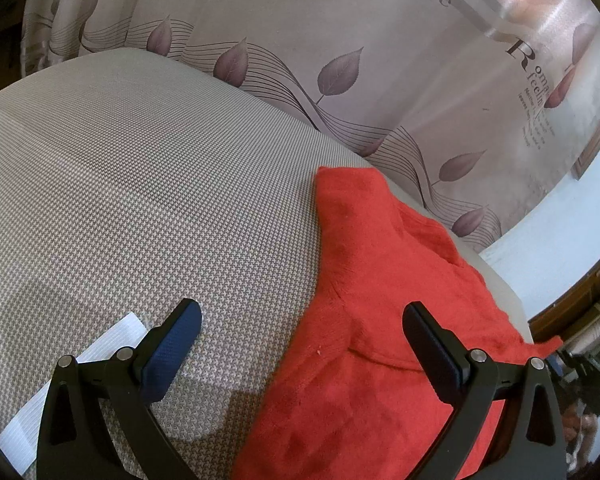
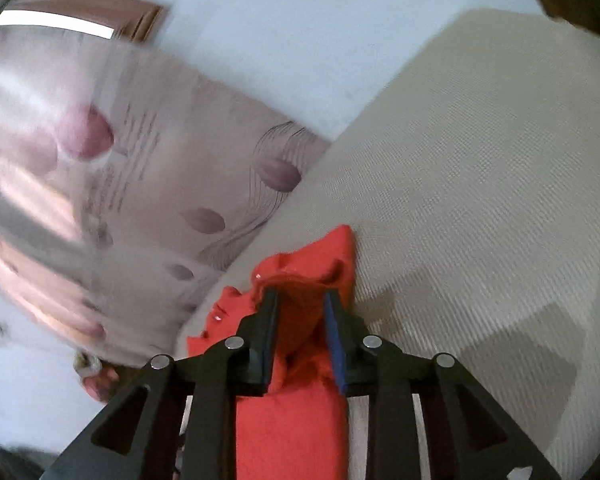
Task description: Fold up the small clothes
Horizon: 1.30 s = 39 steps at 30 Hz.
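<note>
White paper strip [image 1: 76, 384] lying at the far left on the checked grey cloth of the table [image 1: 140, 200], partly under the left gripper [image 1: 300, 344]. Left gripper hovering low, fingers spread wide and holding nothing; one finger over bare cloth, the other over the red garment [image 1: 380, 320]. Garment is lying at the table's right side, reaching toward the far edge by the leaf-print curtain [image 1: 340, 60] and spilling off the near right corner. In the right wrist view, a bunched fold of the red garment [image 2: 300, 360] is sitting between the right gripper's [image 2: 300, 300] fingers; the jaws are standing partly apart and whether the pads are pressing the cloth I cannot tell. Judged step: laying a carried fold down on the table. Next move probably calls for freeing the right fingers cleanly, then the left taking the near hem to flatten it.
</note>
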Each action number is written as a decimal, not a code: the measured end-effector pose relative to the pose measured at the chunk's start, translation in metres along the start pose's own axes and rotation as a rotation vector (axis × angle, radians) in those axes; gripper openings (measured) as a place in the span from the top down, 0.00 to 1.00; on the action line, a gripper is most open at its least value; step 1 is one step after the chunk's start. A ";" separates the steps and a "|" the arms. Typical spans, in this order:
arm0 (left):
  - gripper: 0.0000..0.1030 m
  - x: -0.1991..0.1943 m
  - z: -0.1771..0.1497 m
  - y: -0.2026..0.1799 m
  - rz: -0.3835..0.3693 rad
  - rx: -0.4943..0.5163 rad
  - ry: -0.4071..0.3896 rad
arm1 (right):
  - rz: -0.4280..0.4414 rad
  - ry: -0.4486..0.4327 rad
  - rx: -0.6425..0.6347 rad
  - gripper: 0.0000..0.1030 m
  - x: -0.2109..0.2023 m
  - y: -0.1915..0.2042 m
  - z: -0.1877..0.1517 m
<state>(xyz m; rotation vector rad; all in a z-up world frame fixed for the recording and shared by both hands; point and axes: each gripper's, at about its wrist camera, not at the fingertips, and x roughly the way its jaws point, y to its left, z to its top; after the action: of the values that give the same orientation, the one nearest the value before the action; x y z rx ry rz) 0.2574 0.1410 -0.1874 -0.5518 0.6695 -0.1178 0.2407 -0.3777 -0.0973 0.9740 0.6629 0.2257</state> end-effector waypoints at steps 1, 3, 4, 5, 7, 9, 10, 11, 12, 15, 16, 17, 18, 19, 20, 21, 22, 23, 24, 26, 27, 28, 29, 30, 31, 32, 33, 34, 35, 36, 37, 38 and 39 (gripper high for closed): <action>0.02 0.000 0.000 0.000 0.000 0.000 0.000 | 0.016 0.016 0.023 0.76 -0.002 -0.003 -0.005; 0.02 0.000 0.000 0.000 0.000 0.001 0.000 | 0.027 0.028 0.050 0.75 -0.003 -0.006 -0.012; 0.02 0.000 0.000 0.000 0.000 0.000 -0.001 | 0.037 0.037 0.059 0.74 -0.002 -0.005 -0.015; 0.02 -0.001 -0.001 0.000 -0.001 0.000 -0.001 | 0.047 0.043 0.063 0.72 -0.001 -0.004 -0.016; 0.02 -0.001 -0.001 0.001 -0.003 -0.003 -0.002 | 0.068 0.039 0.086 0.61 -0.002 0.000 -0.019; 0.02 -0.001 -0.001 0.001 -0.004 -0.005 -0.003 | 0.051 0.010 0.104 0.29 -0.007 0.002 -0.022; 0.02 -0.001 -0.001 0.000 -0.003 -0.005 -0.003 | 0.031 -0.007 0.111 0.26 -0.011 0.002 -0.023; 0.02 -0.001 -0.001 0.000 -0.002 -0.004 -0.003 | -0.003 -0.011 0.115 0.26 -0.012 0.002 -0.024; 0.02 -0.001 -0.001 0.000 -0.001 -0.004 -0.003 | -0.034 -0.007 0.116 0.26 -0.012 0.002 -0.025; 0.02 -0.001 0.000 -0.001 -0.005 -0.005 -0.004 | -0.062 0.029 0.121 0.26 -0.002 -0.003 -0.023; 0.02 -0.001 0.000 -0.001 -0.014 -0.008 -0.005 | -0.079 0.046 0.139 0.26 0.003 -0.006 -0.022; 0.02 -0.001 0.000 0.000 -0.027 -0.014 -0.006 | -0.084 0.059 0.157 0.26 0.008 -0.010 -0.022; 0.02 -0.002 -0.001 0.001 -0.051 -0.023 -0.006 | -0.083 0.074 0.184 0.26 0.014 -0.013 -0.022; 0.02 -0.003 -0.001 0.001 -0.064 -0.026 -0.007 | -0.089 0.081 0.195 0.26 0.019 -0.015 -0.022; 0.02 -0.003 -0.001 0.002 -0.079 -0.028 -0.008 | -0.105 0.088 0.203 0.26 0.024 -0.015 -0.023; 0.02 -0.004 -0.001 0.001 -0.090 -0.028 -0.008 | -0.101 0.100 0.221 0.26 0.029 -0.017 -0.024; 0.02 -0.004 -0.001 0.001 -0.102 -0.027 -0.006 | -0.080 0.106 0.233 0.30 0.033 -0.018 -0.025; 0.02 -0.005 -0.001 0.000 -0.116 -0.024 -0.005 | -0.068 0.110 0.245 0.33 0.037 -0.019 -0.026; 0.02 -0.005 -0.001 -0.002 -0.127 -0.018 -0.007 | -0.097 0.103 0.258 0.43 0.040 -0.021 -0.026; 0.02 -0.007 -0.002 -0.004 -0.130 -0.004 -0.015 | -0.126 0.090 0.331 0.85 0.042 -0.032 -0.027; 0.02 -0.008 -0.002 -0.005 -0.134 0.001 -0.020 | -0.117 0.090 0.374 0.90 0.045 -0.039 -0.027; 0.02 -0.009 -0.002 -0.005 -0.135 0.005 -0.024 | -0.117 0.080 0.367 0.90 0.046 -0.040 -0.026; 0.02 -0.009 -0.002 -0.006 -0.134 0.007 -0.026 | -0.127 0.068 0.335 0.90 0.047 -0.034 -0.024; 0.02 -0.009 -0.002 -0.006 -0.132 0.009 -0.025 | -0.132 0.062 0.308 0.90 0.048 -0.028 -0.022; 0.02 -0.008 -0.003 -0.006 -0.129 0.008 -0.022 | -0.124 0.061 0.288 0.90 0.050 -0.020 -0.020; 0.02 -0.008 -0.002 -0.006 -0.123 0.006 -0.019 | -0.110 0.064 0.263 0.90 0.052 -0.010 -0.018; 0.02 -0.007 -0.002 -0.005 -0.116 0.001 -0.017 | -0.089 0.068 0.220 0.90 0.057 0.009 -0.014; 0.02 -0.006 -0.001 -0.004 -0.116 -0.004 -0.016 | -0.070 0.074 0.198 0.91 0.061 0.020 -0.012; 0.02 -0.006 -0.001 -0.003 -0.114 -0.011 -0.018 | -0.025 0.096 0.158 0.91 0.072 0.044 -0.009; 0.02 -0.006 -0.001 -0.001 -0.110 -0.019 -0.020 | 0.009 0.117 0.122 0.91 0.081 0.066 -0.007; 0.02 -0.005 -0.001 0.000 -0.104 -0.028 -0.020 | 0.047 0.137 0.086 0.91 0.091 0.090 -0.006; 0.02 -0.005 -0.001 0.002 -0.102 -0.037 -0.019 | 0.087 0.153 0.060 0.91 0.099 0.110 -0.006; 0.02 -0.005 0.000 0.003 -0.102 -0.043 -0.017 | 0.177 0.182 0.016 0.91 0.111 0.146 -0.008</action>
<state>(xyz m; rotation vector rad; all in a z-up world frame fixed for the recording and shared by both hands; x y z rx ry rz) 0.2533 0.1451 -0.1868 -0.6279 0.6285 -0.1948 0.3387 -0.2399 -0.0262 1.0366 0.7455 0.4695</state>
